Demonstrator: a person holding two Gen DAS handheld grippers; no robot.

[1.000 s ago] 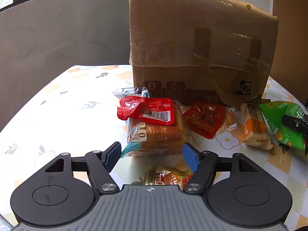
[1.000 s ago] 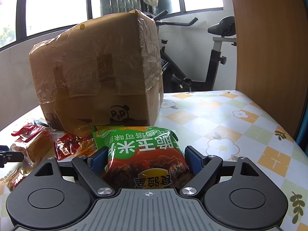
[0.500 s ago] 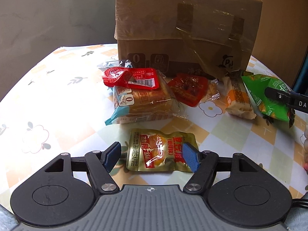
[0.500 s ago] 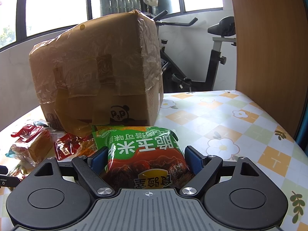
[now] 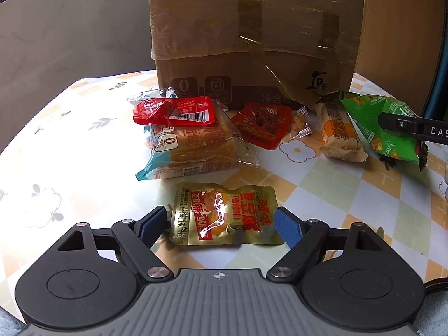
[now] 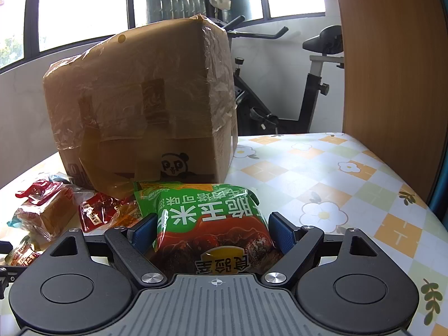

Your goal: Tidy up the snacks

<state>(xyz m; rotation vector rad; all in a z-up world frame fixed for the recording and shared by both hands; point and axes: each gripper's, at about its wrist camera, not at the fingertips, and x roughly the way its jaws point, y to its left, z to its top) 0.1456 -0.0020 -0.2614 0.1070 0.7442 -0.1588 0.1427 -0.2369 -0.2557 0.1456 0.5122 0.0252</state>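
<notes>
Altogether six snack packets [image 5: 224, 214], one taped carton [image 5: 252, 36]

bright windows [image 6: 84, 8], exercise bike [image 6: 313, 84], wooden panel [image 6: 389, 70]

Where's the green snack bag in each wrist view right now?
Left wrist: green snack bag at far right, the right gripper reaching in at it.
Right wrist: green snack bag bottom centre, between the open jaws.
Shared landmark: cardboard box, directly behind the bag.
</notes>
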